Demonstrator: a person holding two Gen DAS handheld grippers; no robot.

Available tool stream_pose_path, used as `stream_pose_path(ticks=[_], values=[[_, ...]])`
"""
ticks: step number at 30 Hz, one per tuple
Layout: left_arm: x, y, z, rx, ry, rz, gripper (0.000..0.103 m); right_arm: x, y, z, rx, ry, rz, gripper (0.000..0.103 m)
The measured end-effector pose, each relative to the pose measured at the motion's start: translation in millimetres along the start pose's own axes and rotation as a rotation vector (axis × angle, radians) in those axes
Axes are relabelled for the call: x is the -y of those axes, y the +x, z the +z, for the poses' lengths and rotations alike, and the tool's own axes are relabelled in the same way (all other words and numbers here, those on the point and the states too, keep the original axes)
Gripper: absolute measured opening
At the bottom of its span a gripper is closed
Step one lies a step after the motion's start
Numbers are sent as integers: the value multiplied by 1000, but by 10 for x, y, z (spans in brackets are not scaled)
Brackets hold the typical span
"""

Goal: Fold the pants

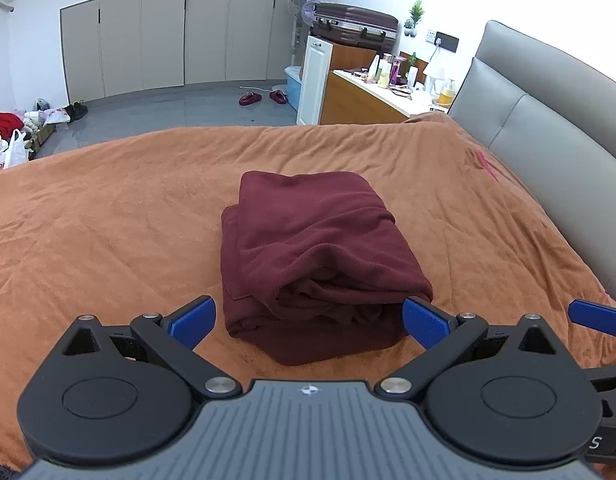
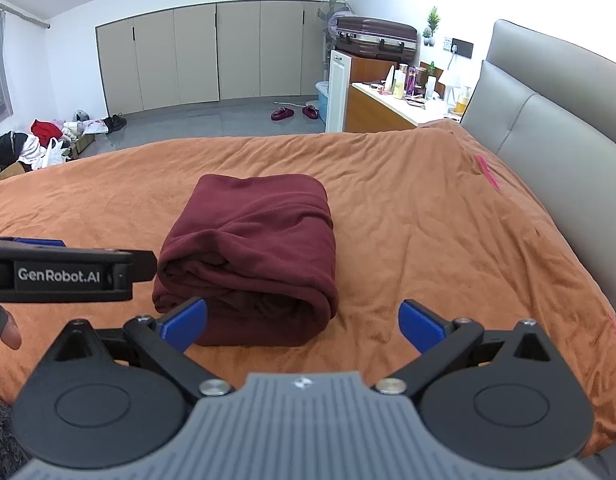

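Note:
The dark red pants [image 1: 308,248] lie folded into a thick rectangular bundle on the orange bedspread [image 1: 107,220]. My left gripper [image 1: 310,320] is open and empty, its blue fingertips [image 1: 195,318] on either side of the bundle's near end. In the right wrist view the same pants [image 2: 251,248] lie left of centre. My right gripper [image 2: 303,324] is open and empty, its left fingertip in front of the bundle's near edge. The left gripper's body [image 2: 67,276] shows at the left of that view, and a blue fingertip of the right gripper [image 1: 596,316] shows at the right of the left wrist view.
A grey padded headboard [image 1: 548,112] runs along the right. Beyond the bed are a cluttered dresser [image 1: 388,92], a suitcase [image 1: 354,26], a fan, slippers [image 1: 249,99] on the grey floor and a pile of clothes and bags [image 1: 11,136] at the left.

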State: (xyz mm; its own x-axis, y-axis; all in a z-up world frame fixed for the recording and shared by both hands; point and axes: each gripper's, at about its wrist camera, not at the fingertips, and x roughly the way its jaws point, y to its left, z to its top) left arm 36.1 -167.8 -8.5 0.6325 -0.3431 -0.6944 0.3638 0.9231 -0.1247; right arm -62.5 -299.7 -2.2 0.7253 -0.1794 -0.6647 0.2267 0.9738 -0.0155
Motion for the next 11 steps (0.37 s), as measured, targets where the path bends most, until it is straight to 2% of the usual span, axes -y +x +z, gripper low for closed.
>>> stream_pose_path(ticks=[8, 11], values=[[9, -1, -2, -5, -4, 2, 103, -51, -44, 13, 10, -14, 11, 98], [33, -47, -20, 38, -9, 15, 103, -63, -55, 15, 13, -18, 10, 98]])
